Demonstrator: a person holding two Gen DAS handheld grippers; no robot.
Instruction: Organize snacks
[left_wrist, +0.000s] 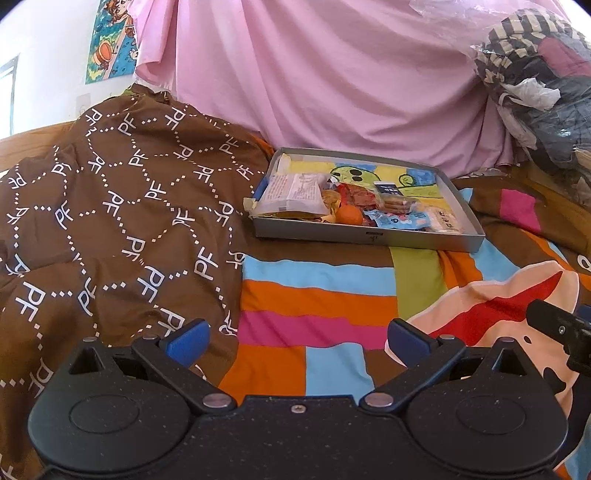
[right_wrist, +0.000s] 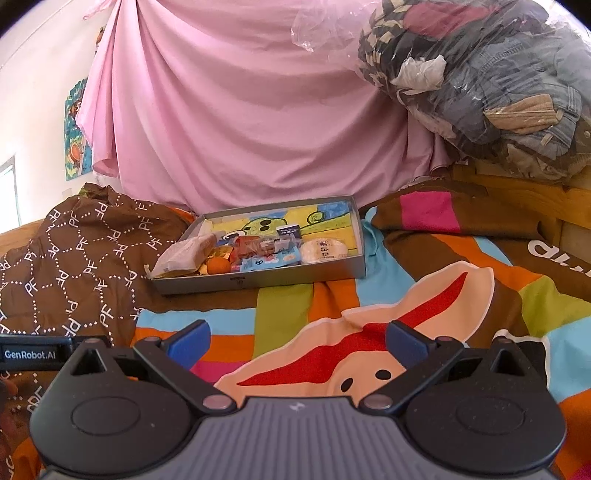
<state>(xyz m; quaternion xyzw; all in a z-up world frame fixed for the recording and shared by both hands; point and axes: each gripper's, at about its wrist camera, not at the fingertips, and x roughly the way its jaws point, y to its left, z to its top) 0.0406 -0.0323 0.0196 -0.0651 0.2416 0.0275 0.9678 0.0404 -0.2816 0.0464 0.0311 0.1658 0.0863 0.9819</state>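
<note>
Both grippers, left and right, fingers wide open, empty, near the snack tray on the bed.

striped bedspread lying bare between my tools and the grey tray: i am seeing open passage. brown quilt heaping up on the left, bagged clothes crowding the right, pink sheet hanging behind.

A bedroom in a home. Shown by the bed with striped cartoon sheet, brown quilt, pink curtain, wall poster. Bagged clothes piled at one corner.
</note>
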